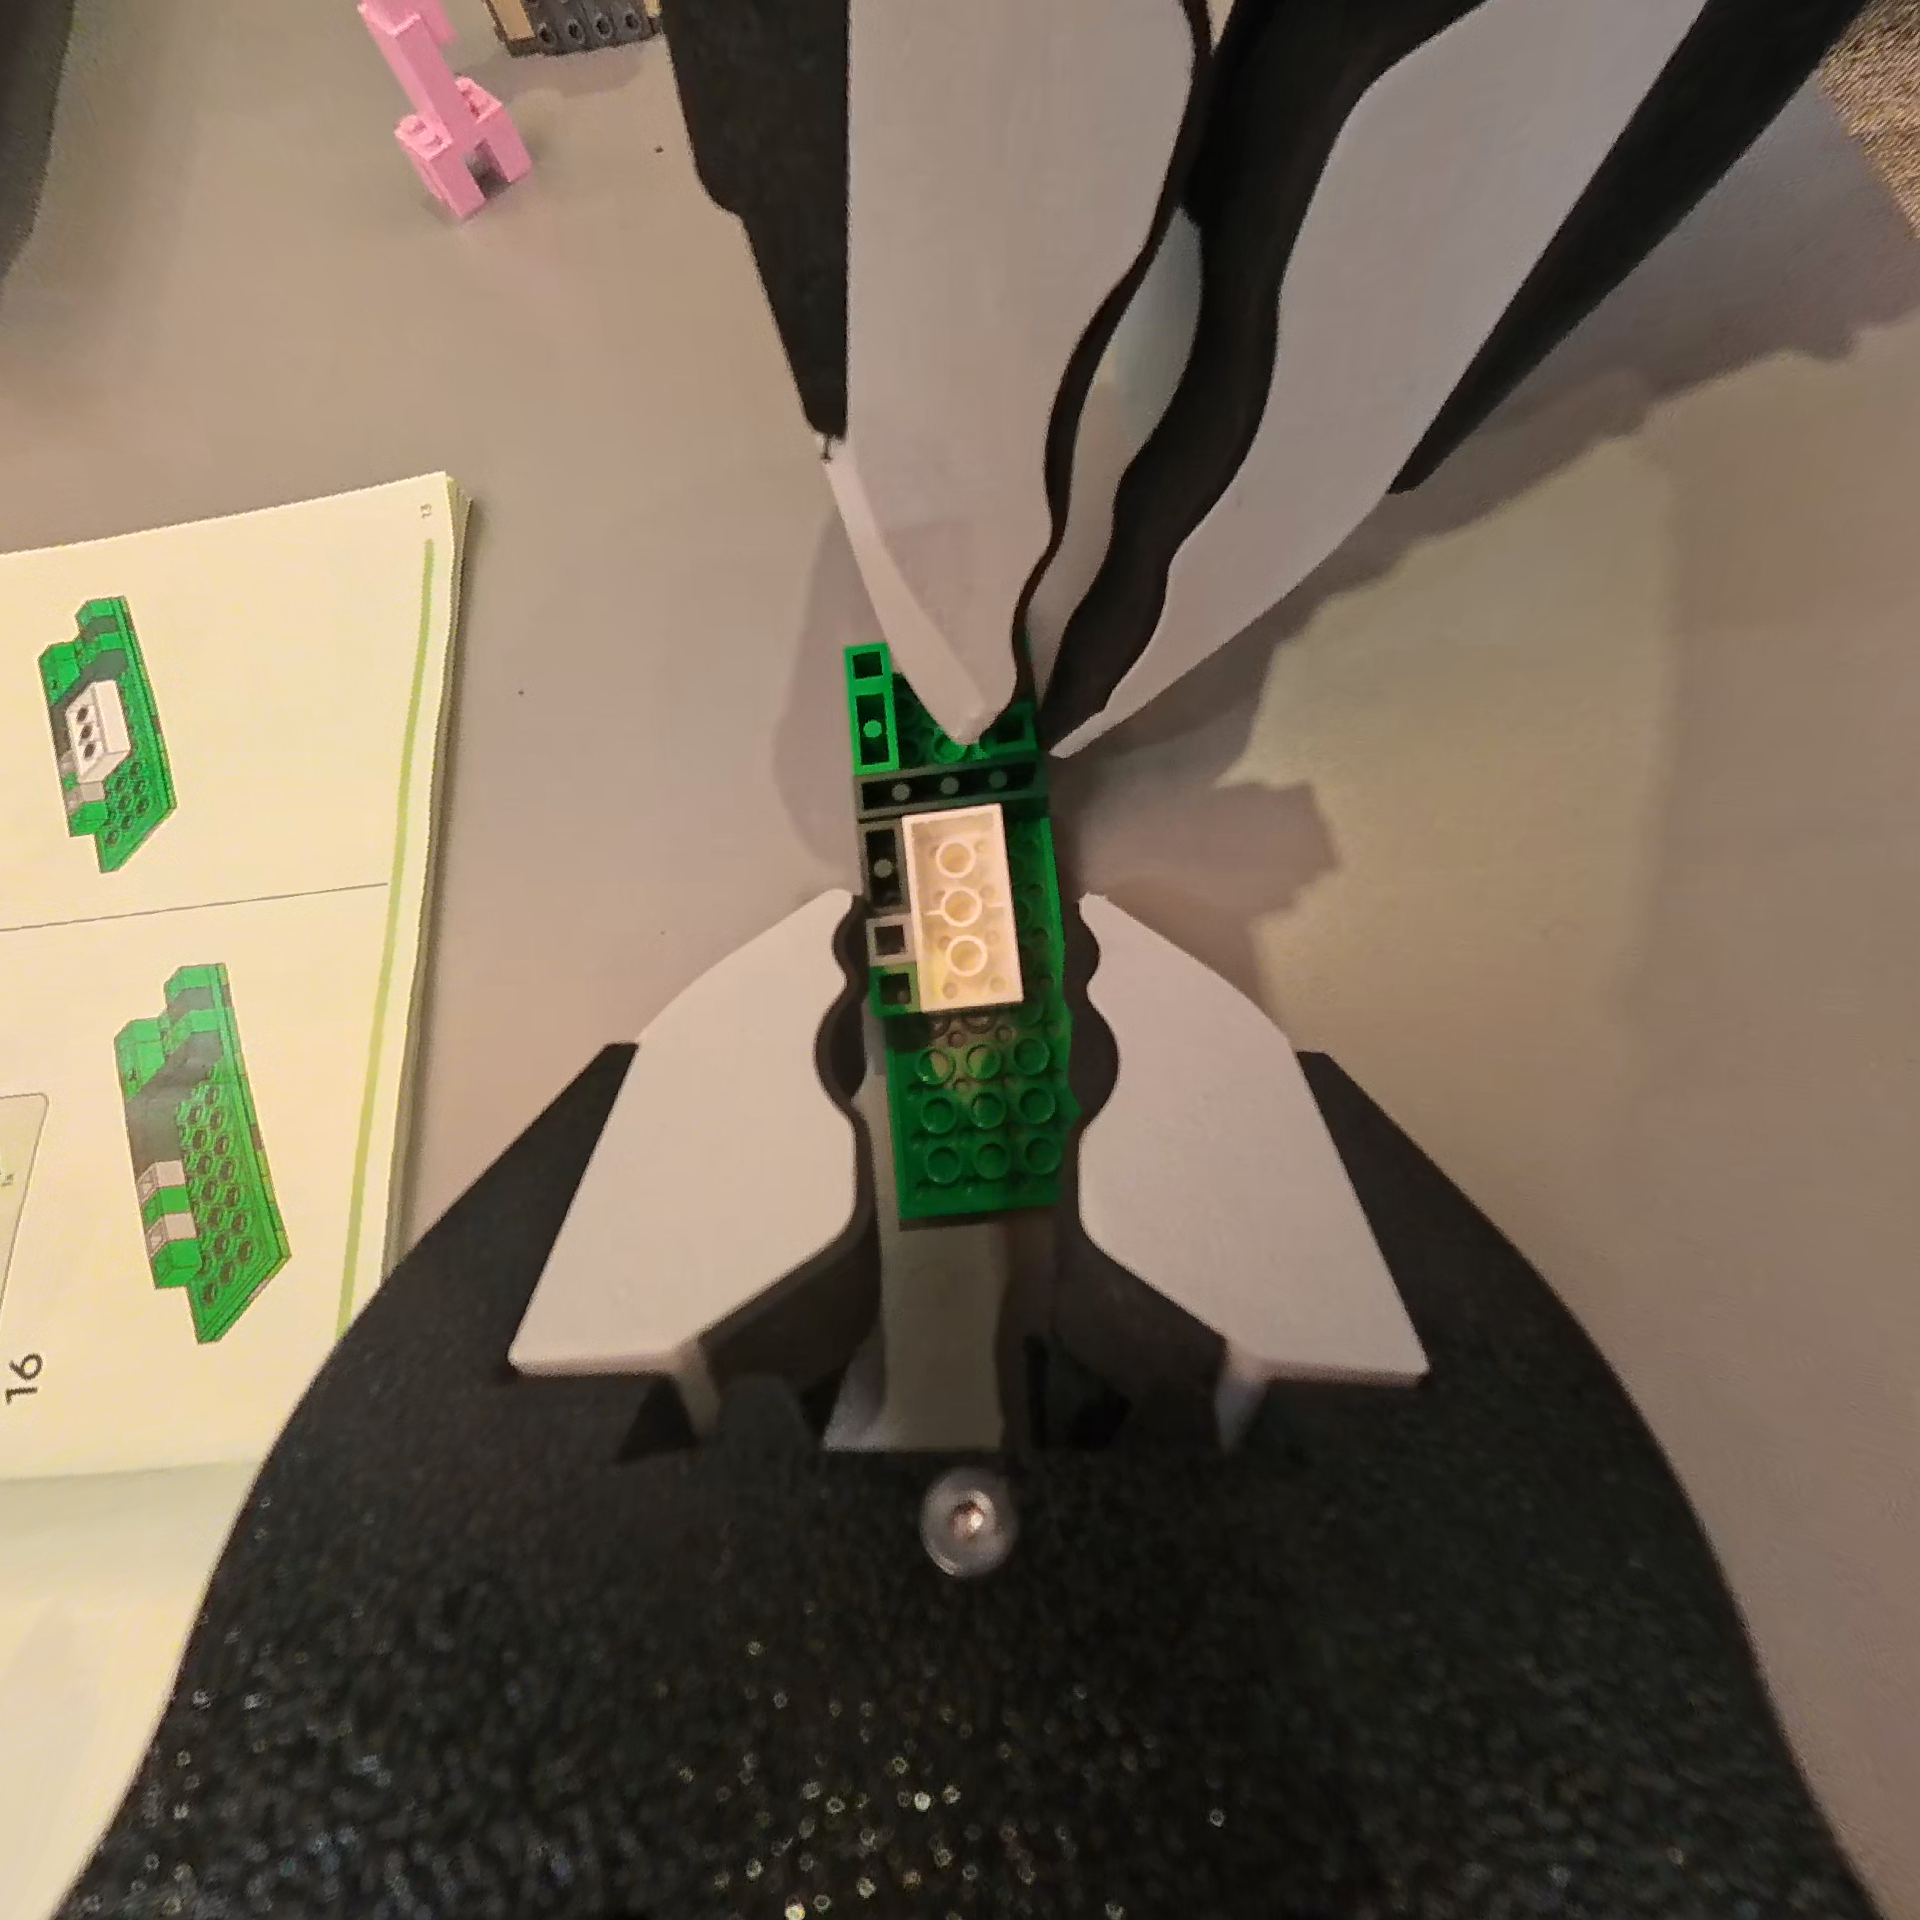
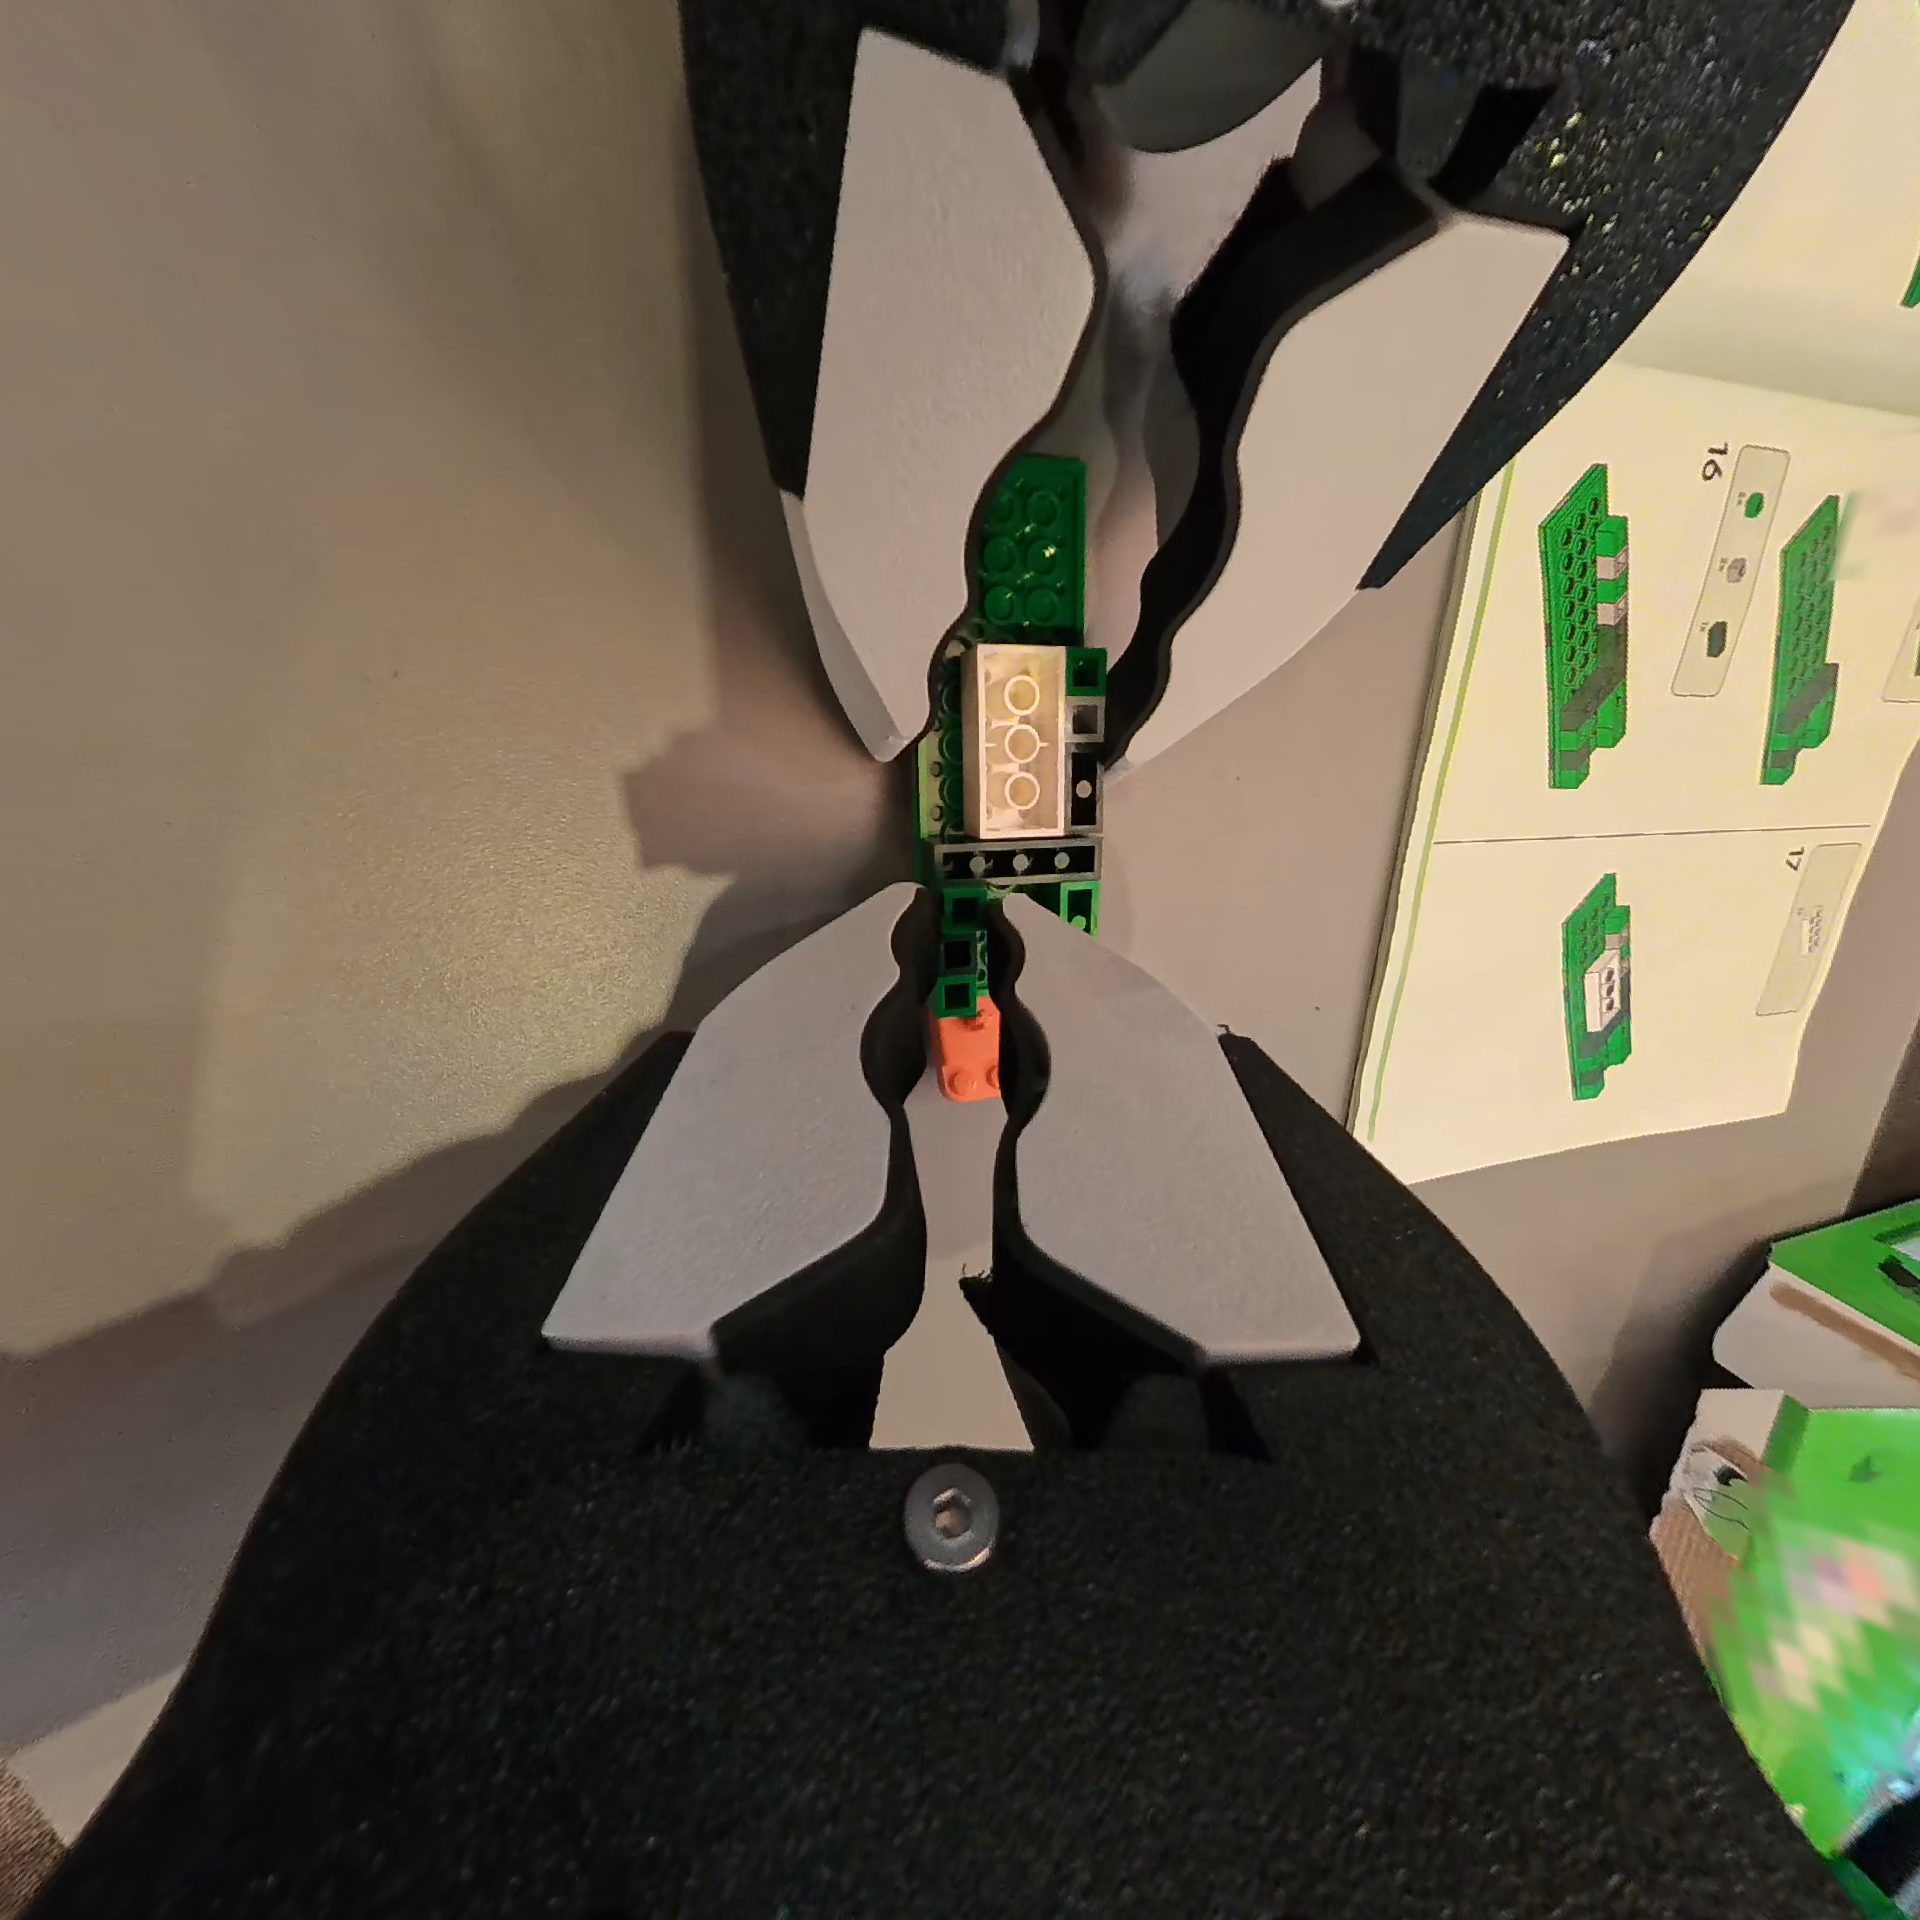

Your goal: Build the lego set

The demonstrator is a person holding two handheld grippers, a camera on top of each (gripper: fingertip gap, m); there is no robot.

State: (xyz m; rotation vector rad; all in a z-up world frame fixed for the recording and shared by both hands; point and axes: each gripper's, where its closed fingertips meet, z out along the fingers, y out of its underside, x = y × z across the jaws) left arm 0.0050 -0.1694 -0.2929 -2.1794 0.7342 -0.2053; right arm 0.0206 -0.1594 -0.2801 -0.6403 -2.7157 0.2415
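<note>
Jaws of left gripper [image 1: 971,909] clamping green lego plate [image 1: 982,1122], right gripper [image 2: 961,914] opposite

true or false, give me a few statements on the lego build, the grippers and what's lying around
1. The left gripper is shut on the green lego build. True.
2. A white brick sits on the build, its hollow underside facing up. True.
3. The instruction booklet is closed. False: it lies open at build steps.
4. The right gripper is off the build. False: it grips the end opposite the left gripper.
5. The small model at the far left is blue. False: the pink model is pink.
</note>
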